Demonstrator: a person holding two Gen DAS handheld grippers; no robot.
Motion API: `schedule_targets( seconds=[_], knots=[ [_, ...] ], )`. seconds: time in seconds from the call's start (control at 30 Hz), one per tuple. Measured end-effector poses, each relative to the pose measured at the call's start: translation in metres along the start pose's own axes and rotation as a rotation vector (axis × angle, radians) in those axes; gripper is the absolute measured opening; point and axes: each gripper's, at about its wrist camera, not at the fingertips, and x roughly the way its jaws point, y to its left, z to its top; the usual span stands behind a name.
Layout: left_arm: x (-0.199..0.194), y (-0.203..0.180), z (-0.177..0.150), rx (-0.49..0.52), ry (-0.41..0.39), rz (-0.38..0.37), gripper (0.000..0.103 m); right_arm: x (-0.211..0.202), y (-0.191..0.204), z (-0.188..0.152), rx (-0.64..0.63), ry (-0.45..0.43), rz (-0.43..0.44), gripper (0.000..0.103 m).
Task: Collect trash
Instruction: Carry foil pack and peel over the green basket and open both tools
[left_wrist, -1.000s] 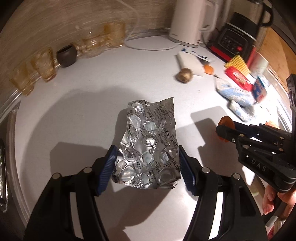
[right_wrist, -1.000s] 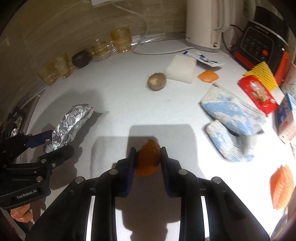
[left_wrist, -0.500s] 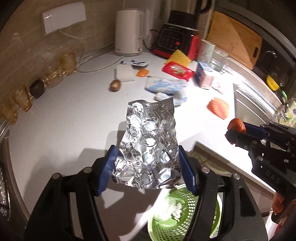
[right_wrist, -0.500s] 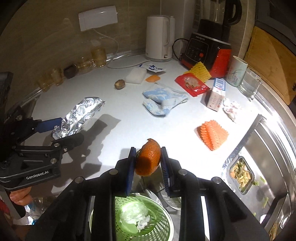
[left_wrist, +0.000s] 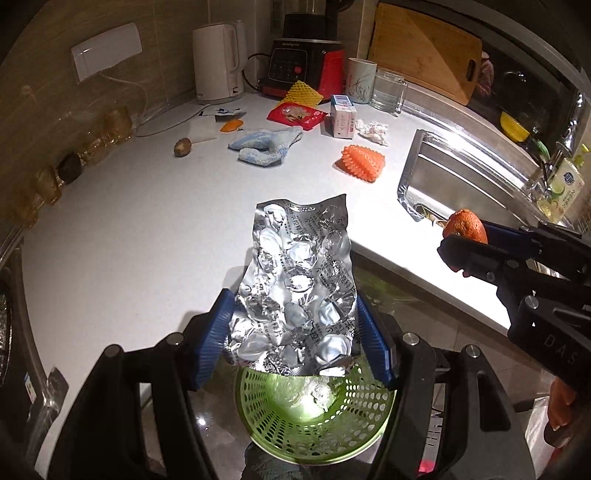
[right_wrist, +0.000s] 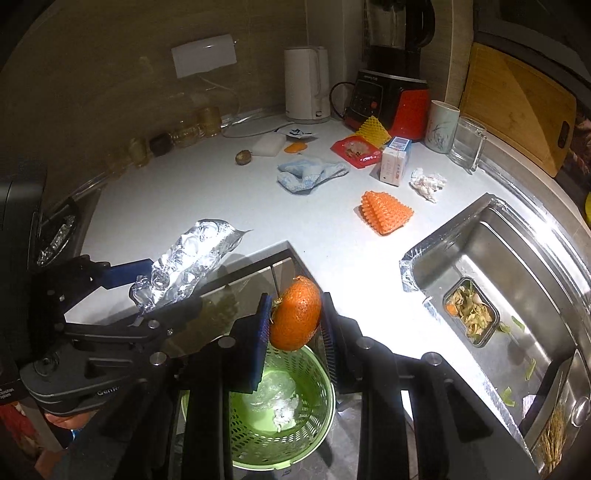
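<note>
At centre frame in the left wrist view, the left gripper (left_wrist: 295, 343) is clamped across the lower end of a crumpled foil blister pack (left_wrist: 299, 291), whose long axis runs up the frame. It hangs above the green perforated basket (left_wrist: 314, 421) at the bottom, off the worktop (left_wrist: 147, 240) edge. The right gripper (right_wrist: 295, 325) pinches an orange peel (right_wrist: 295, 314), long axis near upright, over the same basket at lower centre.

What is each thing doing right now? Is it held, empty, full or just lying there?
Left gripper: shut on the foil blister pack.
Right gripper: shut on the orange peel.
Green basket: below both, a little white trash inside.
Glass mug: upright, empty.
Blue cloth: crumpled on the counter.
</note>
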Motion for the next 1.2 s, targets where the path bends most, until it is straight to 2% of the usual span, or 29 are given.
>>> schedule_targets(
  seconds=[0.27,0.47,0.53,0.57,0.7,1.0,1.2],
  knots=[
    [0.0,-0.013,-0.027,-0.024,0.026,0.021,0.063,-0.011,-0.002,-0.024,-0.009,0.014,0.021,0.027],
    [0.019,-0.019,-0.047,-0.024,0.092,0.041,0.064,-0.007,-0.005,-0.038,0.0,0.046,0.043,0.027],
    [0.029,-0.019,-0.055,-0.032,0.138,0.033,0.069,-0.004,-0.005,-0.042,0.0,0.062,0.049,0.027],
    [0.033,-0.019,-0.059,-0.04,0.161,0.033,0.074,-0.003,-0.004,-0.045,0.0,0.069,0.051,0.027],
    [0.039,-0.018,-0.069,-0.056,0.189,0.039,0.076,0.001,-0.004,-0.05,-0.004,0.087,0.058,0.027],
    [0.022,0.001,-0.058,-0.077,0.144,0.099,0.084,0.008,-0.006,-0.053,-0.002,0.102,0.079,0.029],
    [0.009,0.024,-0.05,-0.117,0.116,0.143,0.084,0.028,0.007,-0.065,-0.027,0.147,0.116,0.029]
  ],
)
